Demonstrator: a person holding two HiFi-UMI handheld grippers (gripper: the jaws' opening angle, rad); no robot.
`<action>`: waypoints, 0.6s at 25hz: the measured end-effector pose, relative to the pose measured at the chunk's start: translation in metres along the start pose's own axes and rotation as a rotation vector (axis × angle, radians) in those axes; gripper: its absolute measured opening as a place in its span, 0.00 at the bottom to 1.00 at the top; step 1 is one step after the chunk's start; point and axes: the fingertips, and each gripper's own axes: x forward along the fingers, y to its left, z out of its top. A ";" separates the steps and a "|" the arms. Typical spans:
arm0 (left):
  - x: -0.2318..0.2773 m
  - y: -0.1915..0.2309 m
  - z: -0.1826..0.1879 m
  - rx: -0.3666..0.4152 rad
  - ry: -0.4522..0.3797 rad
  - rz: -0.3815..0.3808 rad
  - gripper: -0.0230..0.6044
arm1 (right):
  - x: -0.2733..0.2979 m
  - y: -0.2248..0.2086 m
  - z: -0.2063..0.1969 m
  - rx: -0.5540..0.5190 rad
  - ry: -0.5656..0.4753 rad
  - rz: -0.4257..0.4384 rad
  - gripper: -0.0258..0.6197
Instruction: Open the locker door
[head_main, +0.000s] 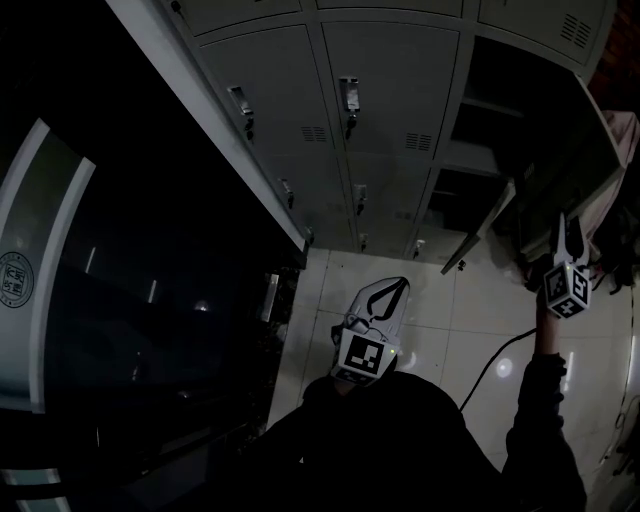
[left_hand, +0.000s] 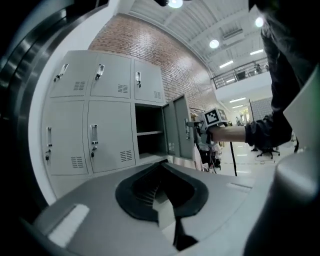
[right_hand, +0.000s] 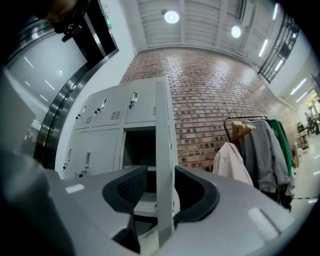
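The locker door (right_hand: 162, 125) already stands swung out, edge-on at twelve o'clock from my right tongs (right_hand: 161, 175). Their jaws are spread wide either side of it, not pinching. I judge the job nearly done, with only letting go left. My left tongs (left_hand: 161, 172) are clenched on nothing. The head view is too dark to show how far the door has swung.

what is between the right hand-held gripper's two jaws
The locker door, edge-on and upright, stands inside the open right hand-held gripper; the right gripper view shows it.
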 end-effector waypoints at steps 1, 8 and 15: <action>-0.005 -0.001 -0.001 -0.033 -0.008 -0.005 0.07 | -0.009 0.000 -0.003 0.004 0.004 -0.017 0.28; -0.081 -0.019 -0.009 -0.143 -0.052 0.002 0.07 | -0.151 0.127 -0.053 0.073 0.158 0.228 0.17; -0.200 -0.068 -0.007 -0.239 -0.119 -0.003 0.07 | -0.347 0.294 -0.034 0.043 0.202 0.489 0.04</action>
